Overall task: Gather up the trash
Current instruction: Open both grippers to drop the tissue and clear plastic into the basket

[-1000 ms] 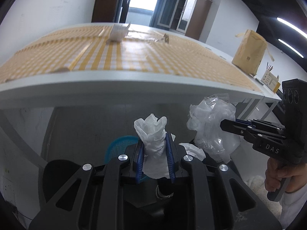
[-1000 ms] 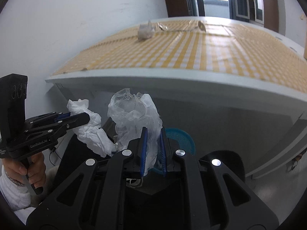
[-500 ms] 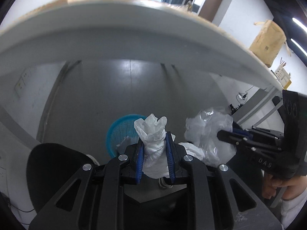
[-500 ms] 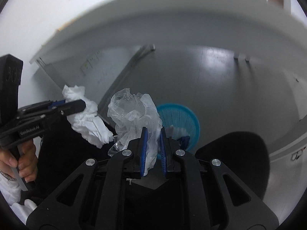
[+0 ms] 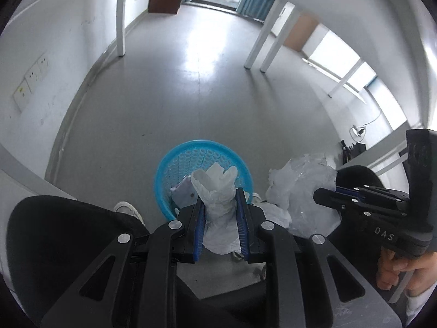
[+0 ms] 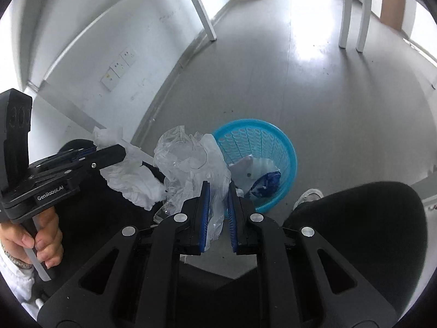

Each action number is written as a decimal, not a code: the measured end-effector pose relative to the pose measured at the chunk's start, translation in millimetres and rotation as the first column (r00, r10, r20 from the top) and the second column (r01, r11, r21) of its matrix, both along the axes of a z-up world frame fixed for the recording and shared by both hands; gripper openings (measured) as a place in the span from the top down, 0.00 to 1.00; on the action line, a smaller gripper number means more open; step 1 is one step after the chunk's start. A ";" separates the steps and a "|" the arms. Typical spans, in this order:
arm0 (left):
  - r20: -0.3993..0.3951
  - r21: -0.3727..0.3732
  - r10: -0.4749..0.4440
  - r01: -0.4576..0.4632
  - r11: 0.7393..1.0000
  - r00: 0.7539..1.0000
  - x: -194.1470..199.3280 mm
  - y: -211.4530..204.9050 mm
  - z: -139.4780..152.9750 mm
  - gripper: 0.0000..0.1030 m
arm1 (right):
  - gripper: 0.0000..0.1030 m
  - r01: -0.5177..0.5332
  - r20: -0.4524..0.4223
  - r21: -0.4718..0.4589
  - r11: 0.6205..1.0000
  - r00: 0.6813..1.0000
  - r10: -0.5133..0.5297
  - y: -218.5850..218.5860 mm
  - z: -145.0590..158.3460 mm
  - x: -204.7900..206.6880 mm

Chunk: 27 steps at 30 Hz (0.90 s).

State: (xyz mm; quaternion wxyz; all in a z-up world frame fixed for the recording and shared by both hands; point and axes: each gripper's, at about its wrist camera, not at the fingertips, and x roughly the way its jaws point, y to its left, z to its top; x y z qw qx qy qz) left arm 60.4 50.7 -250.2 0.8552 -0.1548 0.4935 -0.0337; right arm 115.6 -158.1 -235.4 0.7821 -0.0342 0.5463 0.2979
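Observation:
My left gripper (image 5: 220,194) is shut on a crumpled white tissue (image 5: 215,188), held above the near rim of a blue plastic trash basket (image 5: 177,161) on the floor. My right gripper (image 6: 217,188) is shut on a crumpled clear plastic bag (image 6: 188,161), held just left of the same basket (image 6: 286,147). The basket holds white paper and a dark blue wrapper (image 6: 266,181). Each gripper shows in the other's view: the right one (image 5: 325,198) with its bag (image 5: 303,186), the left one (image 6: 120,153) with its tissue (image 6: 131,183).
A black chair seat (image 5: 62,232) lies below me, also in the right wrist view (image 6: 363,227). White table legs (image 5: 120,13) stand on the grey floor. A white wall with sockets (image 6: 118,67) runs on the left. A shoe (image 6: 307,195) rests beside the basket.
Both grippers have dropped below the table edge and tilted down over the floor. The blue basket is now nearer and more central. Both still hold their trash.

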 end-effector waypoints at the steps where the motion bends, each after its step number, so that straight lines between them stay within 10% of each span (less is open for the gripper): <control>1: -0.006 -0.001 0.004 -0.004 1.000 1.000 3.6 0.8 -2.1 0.81 | 0.89 0.004 -0.007 -0.003 1.000 1.000 -0.004 2.3 -3.4 3.9; 27: -0.290 0.119 0.082 -0.049 0.992 0.954 101.5 -2.2 -91.0 0.80 | 0.89 0.103 -0.144 -0.198 0.975 0.981 -0.133 47.3 -106.6 91.9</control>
